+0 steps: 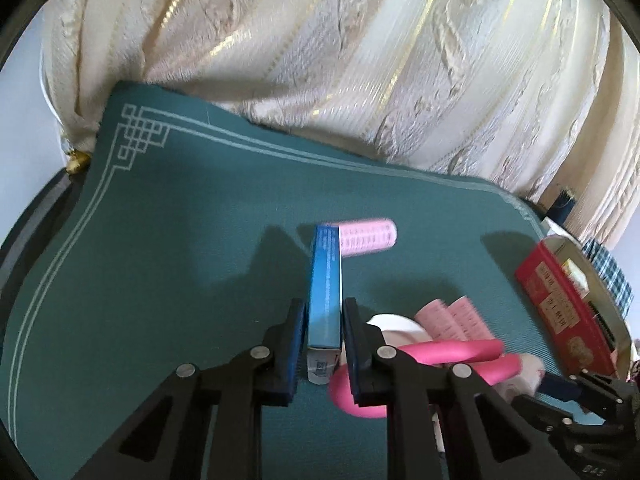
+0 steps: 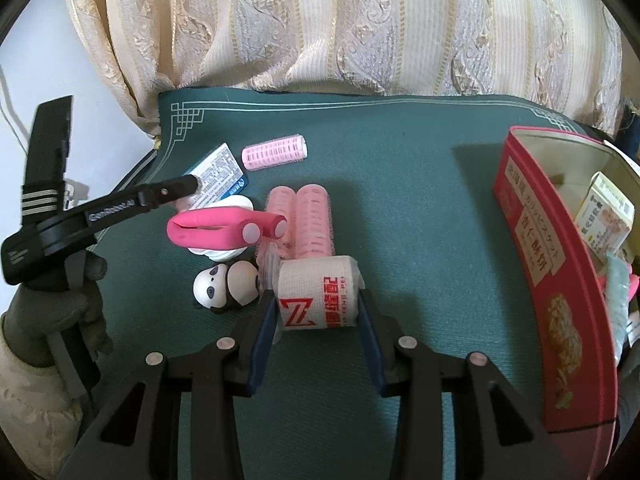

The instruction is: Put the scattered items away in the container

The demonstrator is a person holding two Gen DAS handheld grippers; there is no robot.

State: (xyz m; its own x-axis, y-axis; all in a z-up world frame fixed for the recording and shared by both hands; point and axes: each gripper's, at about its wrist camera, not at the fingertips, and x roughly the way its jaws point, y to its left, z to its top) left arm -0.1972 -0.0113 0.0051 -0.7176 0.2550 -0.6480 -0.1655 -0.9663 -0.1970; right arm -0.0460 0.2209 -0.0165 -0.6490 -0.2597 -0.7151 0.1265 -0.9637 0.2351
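My left gripper [image 1: 324, 308] is shut on a slim blue box [image 1: 326, 276], held on edge just over the green mat [image 1: 160, 240]. In the right wrist view the same box [image 2: 218, 176] sits at the tip of the left gripper [image 2: 192, 185]. My right gripper [image 2: 315, 296] is shut on a white roll with red print [image 2: 316, 296], its pads against both ends. The red tin container [image 2: 552, 280] stands at the right, holding a cream box [image 2: 608, 216]. Loose on the mat lie one pink curler [image 2: 275, 151], two larger pink curlers [image 2: 300, 220], a bent pink foam rod [image 2: 216, 230] and a panda figure [image 2: 226, 286].
A white round item [image 2: 240, 202] lies under the foam rod. A patterned cream curtain [image 2: 360, 32] hangs behind the mat's far edge. A gloved hand [image 2: 60, 312] holds the left gripper's handle at the left. Bare mat [image 2: 420, 200] lies between the pile and the tin.
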